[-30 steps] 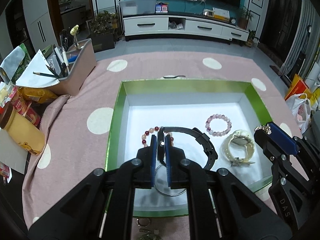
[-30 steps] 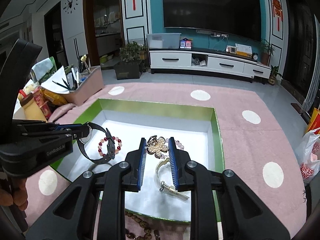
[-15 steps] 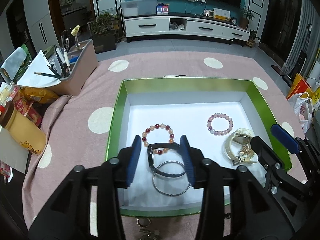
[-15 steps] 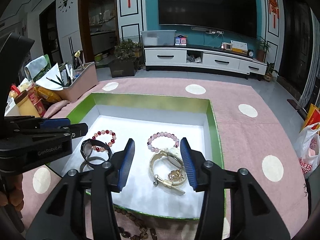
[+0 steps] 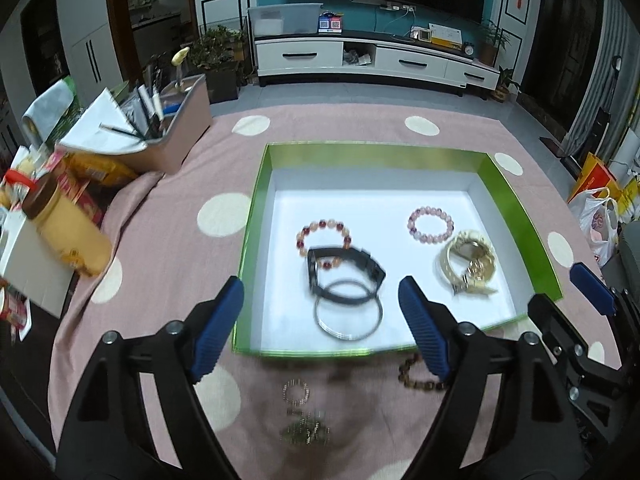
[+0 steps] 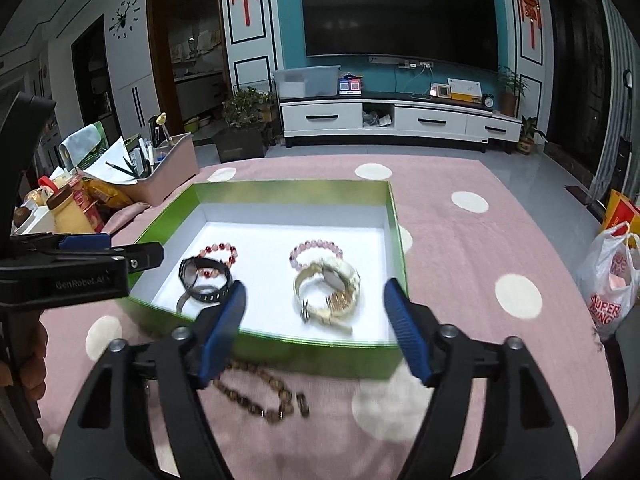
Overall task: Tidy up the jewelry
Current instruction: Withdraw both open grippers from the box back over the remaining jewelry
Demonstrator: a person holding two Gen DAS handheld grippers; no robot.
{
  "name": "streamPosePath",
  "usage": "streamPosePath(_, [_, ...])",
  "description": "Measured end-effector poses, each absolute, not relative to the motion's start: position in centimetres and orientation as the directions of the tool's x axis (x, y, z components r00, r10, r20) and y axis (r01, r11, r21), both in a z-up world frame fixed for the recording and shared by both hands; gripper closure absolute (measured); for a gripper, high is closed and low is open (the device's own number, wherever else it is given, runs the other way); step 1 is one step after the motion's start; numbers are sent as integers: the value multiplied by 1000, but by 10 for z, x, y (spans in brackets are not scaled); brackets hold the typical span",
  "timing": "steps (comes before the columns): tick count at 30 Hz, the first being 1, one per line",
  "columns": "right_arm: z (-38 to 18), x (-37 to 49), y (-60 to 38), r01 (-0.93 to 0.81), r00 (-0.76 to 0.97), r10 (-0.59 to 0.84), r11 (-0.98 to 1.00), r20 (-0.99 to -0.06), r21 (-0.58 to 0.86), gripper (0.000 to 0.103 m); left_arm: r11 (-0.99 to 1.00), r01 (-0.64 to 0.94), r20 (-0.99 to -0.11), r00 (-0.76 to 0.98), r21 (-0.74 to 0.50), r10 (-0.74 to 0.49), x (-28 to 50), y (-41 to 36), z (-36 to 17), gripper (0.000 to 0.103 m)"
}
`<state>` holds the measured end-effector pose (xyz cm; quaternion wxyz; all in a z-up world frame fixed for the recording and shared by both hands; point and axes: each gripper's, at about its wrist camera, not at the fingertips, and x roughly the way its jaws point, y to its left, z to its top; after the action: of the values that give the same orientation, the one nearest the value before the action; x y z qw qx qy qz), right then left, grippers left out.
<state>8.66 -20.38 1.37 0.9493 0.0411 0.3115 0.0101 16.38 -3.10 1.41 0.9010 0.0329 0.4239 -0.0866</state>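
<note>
**Both tongs wide over the jewelry box**

Only in the left wrist view were a small sparkly ring [image 5: 296, 391] and a blurred trinket [image 5: 306, 431] seen on the cloth before the box [image 5: 256, 216]. Only in the right wrist view was a person's hand [image 6: 34, 364] seen at the left tongs' handle.

The worktop was covered by a pink cloth [image 6: 472, 248] with cream dots; behind it a TV [image 6: 400, 12] and a white cabinet [image 6: 400, 120] were seen.

The left tongs [image 5: 320, 324] and right tongs [image 6: 314, 324] had just been opening and were spread wide, with nothing gripped. Inside the box lay a black watch [image 5: 346, 270] overlapping a red bracelet [image 5: 324, 232] and a bangle [image 5: 348, 316], a pink bracelet [image 5: 432, 224] and a gold watch [image 5: 470, 266]. A brown bead string [image 6: 256, 396] lay outside, beside the box's near wall.
</note>
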Motion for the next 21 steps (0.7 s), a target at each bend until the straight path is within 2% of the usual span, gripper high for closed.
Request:
streamPosePath(6, [15, 52, -197, -10, 797, 64, 996, -601, 93, 21, 984, 174, -775, 617, -36, -137, 132, -15, 17, 16])
streamPosePath(21, [-4, 1, -192, -6, 757, 67, 995, -650, 96, 21, 981, 195, -801, 585, -14, -127, 63, 3, -1, 13])
